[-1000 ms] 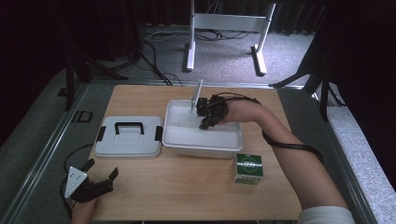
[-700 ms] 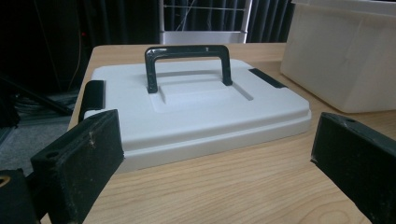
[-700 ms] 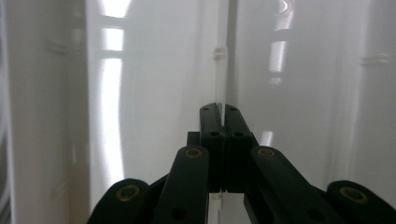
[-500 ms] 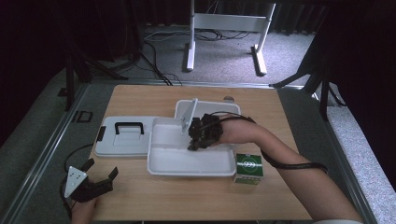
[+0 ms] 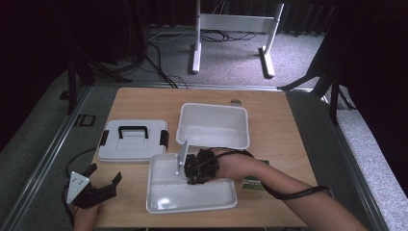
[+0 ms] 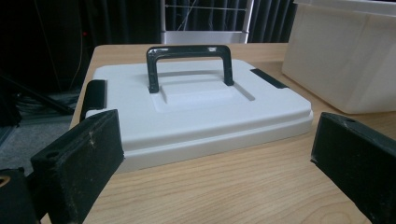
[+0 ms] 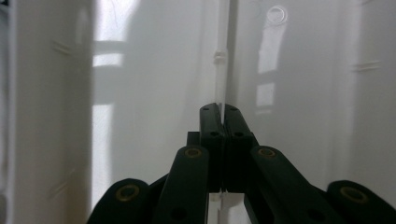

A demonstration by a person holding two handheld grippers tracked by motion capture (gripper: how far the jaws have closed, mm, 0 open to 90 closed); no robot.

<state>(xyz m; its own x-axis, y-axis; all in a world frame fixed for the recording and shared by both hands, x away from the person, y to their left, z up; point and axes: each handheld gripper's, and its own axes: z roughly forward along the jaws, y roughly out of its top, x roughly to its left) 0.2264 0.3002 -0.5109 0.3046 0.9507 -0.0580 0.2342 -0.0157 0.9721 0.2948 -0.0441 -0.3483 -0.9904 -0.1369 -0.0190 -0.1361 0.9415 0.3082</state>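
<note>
A shallow white tray with a thin dividing wall sits low over the table's front, just ahead of a deep white bin. My right gripper is shut on that dividing wall, coming in from the right. In the right gripper view the jaws pinch the thin white wall, with the tray's pale floor behind. My left gripper rests open at the front left corner. In the left gripper view it faces a white lid with a black handle, nothing between its fingers.
The white lid lies flat left of the bin. A small green box stands under my right forearm, right of the tray. The bin's wall rises at the right of the left gripper view. A white metal stand is on the floor beyond.
My right gripper has carried the white tray out of the bin, toward the front left and downward. The left gripper has stayed still.
</note>
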